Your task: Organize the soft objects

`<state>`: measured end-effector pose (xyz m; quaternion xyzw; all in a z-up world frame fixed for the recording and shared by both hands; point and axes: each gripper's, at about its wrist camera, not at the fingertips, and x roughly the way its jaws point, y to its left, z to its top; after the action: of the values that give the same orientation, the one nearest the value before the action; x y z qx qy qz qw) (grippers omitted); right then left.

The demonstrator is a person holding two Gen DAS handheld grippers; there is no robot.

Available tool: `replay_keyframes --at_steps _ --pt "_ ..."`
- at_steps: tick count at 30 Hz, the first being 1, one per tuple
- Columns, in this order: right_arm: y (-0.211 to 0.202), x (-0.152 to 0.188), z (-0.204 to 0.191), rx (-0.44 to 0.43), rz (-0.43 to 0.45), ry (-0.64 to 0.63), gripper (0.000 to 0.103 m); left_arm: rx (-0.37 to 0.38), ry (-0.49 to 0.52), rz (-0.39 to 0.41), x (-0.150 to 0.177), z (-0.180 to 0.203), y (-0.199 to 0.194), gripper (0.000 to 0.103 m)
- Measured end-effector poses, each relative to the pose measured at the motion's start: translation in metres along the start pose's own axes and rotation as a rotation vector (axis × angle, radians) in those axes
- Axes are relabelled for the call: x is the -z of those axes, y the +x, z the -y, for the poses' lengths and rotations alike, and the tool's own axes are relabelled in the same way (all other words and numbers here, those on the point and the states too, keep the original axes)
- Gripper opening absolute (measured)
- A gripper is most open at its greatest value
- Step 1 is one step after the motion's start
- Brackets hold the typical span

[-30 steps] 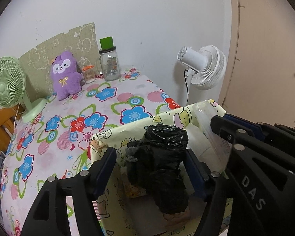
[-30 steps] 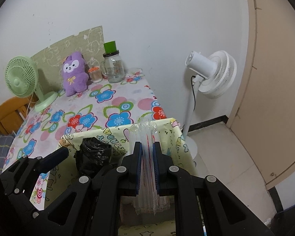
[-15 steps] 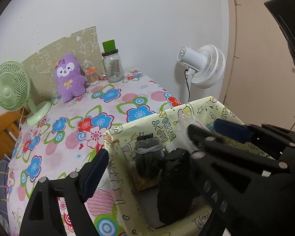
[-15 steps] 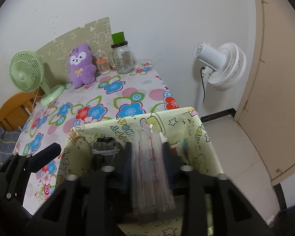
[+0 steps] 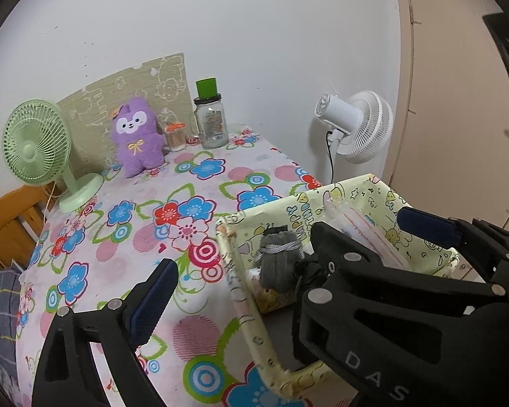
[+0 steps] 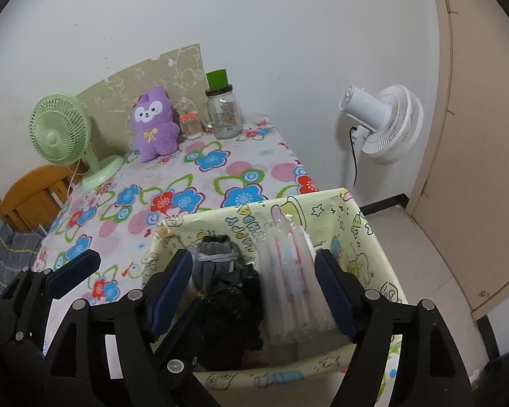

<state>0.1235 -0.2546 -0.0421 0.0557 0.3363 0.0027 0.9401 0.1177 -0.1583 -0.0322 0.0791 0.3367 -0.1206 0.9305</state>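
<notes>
Floral tablecloth [image 6: 200, 176], clear packet [image 6: 293, 281] between opening right gripper [image 6: 254, 291], untouched, in box [image 6: 366, 237]

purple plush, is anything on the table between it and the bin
Nothing visible does: the purple plush sits at the table's far edge, and only bare flowered cloth lies between it and the bin.

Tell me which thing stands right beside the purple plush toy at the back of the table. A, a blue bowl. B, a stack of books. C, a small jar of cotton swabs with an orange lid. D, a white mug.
C: the small jar of cotton swabs, orange lid on top, stands right beside the purple plush toy, between it and the glass jar with a green cup on top.
</notes>
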Motion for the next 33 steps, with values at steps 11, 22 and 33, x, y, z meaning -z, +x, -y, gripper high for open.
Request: replay_keyframes --at_steps 11,22,33 --pt "-0.021 0.011 -0.028 0.018 0.034 -0.038 0.088 -0.012 -0.044 0.019 0.013 -0.029 -0.022 0.1" --pt "-0.047 0.013 -0.065 -0.002 0.09 -0.085 0.093 -0.057 -0.104 0.07 0.024 -0.07 -0.056 0.103" --pt "-0.077 0.012 -0.106 -0.032 0.165 -0.153 0.099 -0.151 -0.182 0.136 0.035 -0.117 -0.098 0.103"
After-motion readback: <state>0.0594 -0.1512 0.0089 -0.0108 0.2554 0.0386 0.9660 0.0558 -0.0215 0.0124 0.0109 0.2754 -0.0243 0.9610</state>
